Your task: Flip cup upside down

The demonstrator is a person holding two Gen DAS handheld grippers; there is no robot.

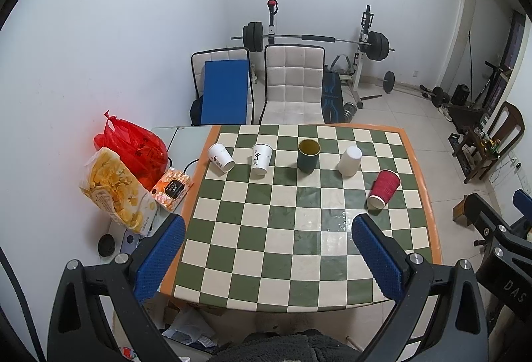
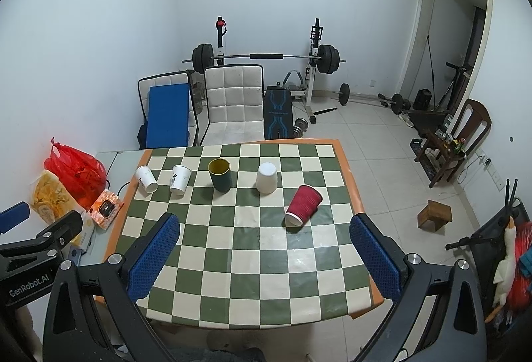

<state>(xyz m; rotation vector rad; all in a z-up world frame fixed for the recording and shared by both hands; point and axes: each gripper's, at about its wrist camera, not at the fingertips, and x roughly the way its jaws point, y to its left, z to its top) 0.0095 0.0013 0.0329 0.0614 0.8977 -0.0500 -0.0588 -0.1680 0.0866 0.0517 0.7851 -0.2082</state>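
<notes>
Several cups stand in a row on the far half of the checkered table [image 1: 299, 249] [image 2: 252, 272]. A dark green cup [image 1: 308, 155] [image 2: 219, 175] stands upright with its mouth open. A plain white cup [image 1: 349, 161] [image 2: 266, 177] stands upside down. A red ribbed cup [image 1: 383, 189] [image 2: 303, 205] and two printed white cups [image 1: 221, 156] [image 1: 261, 159] [image 2: 146, 179] [image 2: 180, 180] also rest mouth-down, tilted by the fisheye. My left gripper [image 1: 268, 222] and right gripper [image 2: 264, 220] are both open and empty, above the table's near half.
A red bag [image 1: 133, 147], a snack bag [image 1: 114, 189] and a small orange box [image 1: 173, 187] sit on a side table to the left. Two chairs [image 1: 294, 82] and a barbell rack [image 1: 316, 39] stand behind the table. A wooden chair [image 2: 455, 145] stands to the right.
</notes>
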